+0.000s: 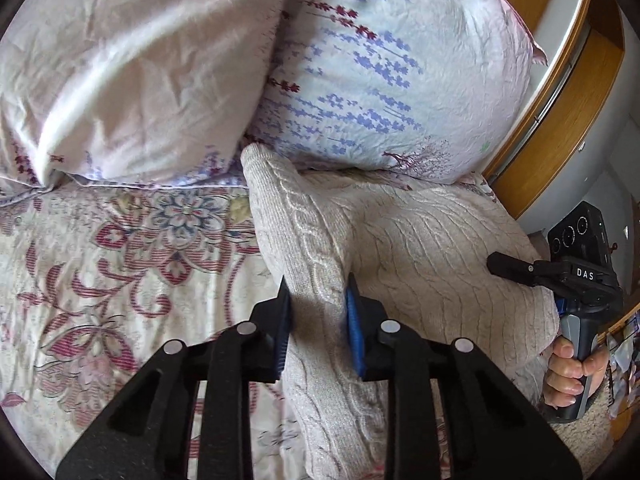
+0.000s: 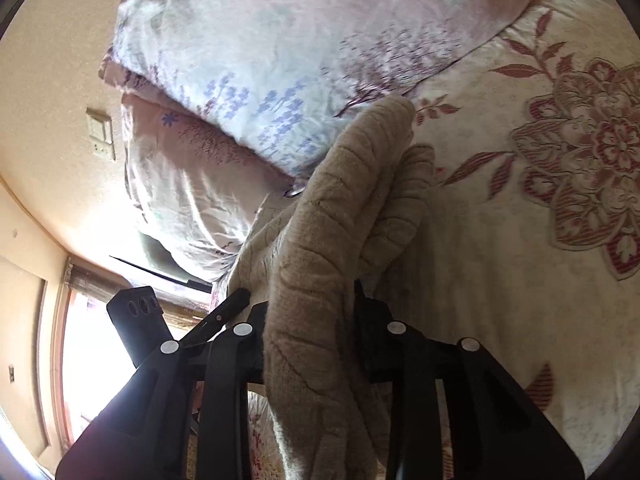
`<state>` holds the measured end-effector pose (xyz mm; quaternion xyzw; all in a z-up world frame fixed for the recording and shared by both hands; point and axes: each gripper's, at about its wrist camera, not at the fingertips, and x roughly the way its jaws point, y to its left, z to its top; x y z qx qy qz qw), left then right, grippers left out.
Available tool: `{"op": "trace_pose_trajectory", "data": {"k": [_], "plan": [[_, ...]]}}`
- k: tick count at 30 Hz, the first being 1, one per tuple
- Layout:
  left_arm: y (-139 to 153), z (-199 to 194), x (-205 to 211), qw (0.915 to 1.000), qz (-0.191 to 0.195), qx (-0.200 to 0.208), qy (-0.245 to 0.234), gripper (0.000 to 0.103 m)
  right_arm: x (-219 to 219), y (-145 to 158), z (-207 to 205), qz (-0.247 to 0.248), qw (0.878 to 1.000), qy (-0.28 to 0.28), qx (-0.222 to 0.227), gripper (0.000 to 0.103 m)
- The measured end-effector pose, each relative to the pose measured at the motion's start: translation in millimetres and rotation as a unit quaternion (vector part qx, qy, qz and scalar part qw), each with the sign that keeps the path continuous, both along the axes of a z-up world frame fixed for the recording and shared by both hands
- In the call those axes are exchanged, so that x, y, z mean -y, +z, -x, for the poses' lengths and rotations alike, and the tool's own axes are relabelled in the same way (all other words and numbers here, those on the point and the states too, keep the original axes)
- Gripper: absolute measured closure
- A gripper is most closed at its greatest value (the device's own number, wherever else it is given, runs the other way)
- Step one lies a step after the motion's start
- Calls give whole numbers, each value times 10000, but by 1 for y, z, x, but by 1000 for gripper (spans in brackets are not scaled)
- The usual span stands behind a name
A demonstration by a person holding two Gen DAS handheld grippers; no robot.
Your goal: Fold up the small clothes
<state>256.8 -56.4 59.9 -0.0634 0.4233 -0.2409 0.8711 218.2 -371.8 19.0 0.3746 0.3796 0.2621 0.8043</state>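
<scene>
Sweater (image 1: 420, 240) pinched at both ends, on the bed (image 1: 120, 280) by the pillows (image 1: 380, 80).
Left gripper (image 1: 318, 320) clamped on a knit fold w/ the long axis running straight ahead toward the pillows; right gripper (image 2: 310, 320) clamped on another bunched part. Both equally close, so the fold likely goes across btwn them.

You have a bed (image 1: 120, 260) under a cream floral bedspread. At its head lie two pillows: a pink one (image 1: 132, 80) and, touching it, a pale blue one with lavender sprigs (image 1: 380, 80). Beyond the bed's head stands what looks like a wooden headboard (image 1: 560, 120). On the wall beside the pillows, a switch plate (image 2: 101, 133).
</scene>
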Motion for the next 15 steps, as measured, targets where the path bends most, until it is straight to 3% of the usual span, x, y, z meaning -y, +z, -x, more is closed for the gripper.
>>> {"op": "trace_pose_trajectory", "data": {"k": [1,2,5,9,11,12,13,15], "plan": [[6,4,-16,9999,-46,94,120,100,-12,3,-2,81,9999,100,70,74],[13,7,-31,9996,-46,182,204,103,-25,8,-3,189,9996,164,165,74],[22,11,-70,9977,-89,273,614,103,-41,13,-9,343,9988,135,327,74],[-4,2,-81,9979,223,-379,483,102,-30,2,-10,502,9986,-130,80,74],[-12,-1,-70,9968,550,-536,223,76,-22,-4,-10,458,9987,-213,-57,74],[-12,-3,-63,9961,669,-541,184,45,-21,-7,-10,444,9987,-239,-119,74],[-10,-5,-57,9959,762,-472,140,22,-19,-9,-10,430,9987,-231,-171,73],[-7,-10,-43,9975,630,-317,99,16,-17,-12,-13,357,9988,-200,-275,71]]}}
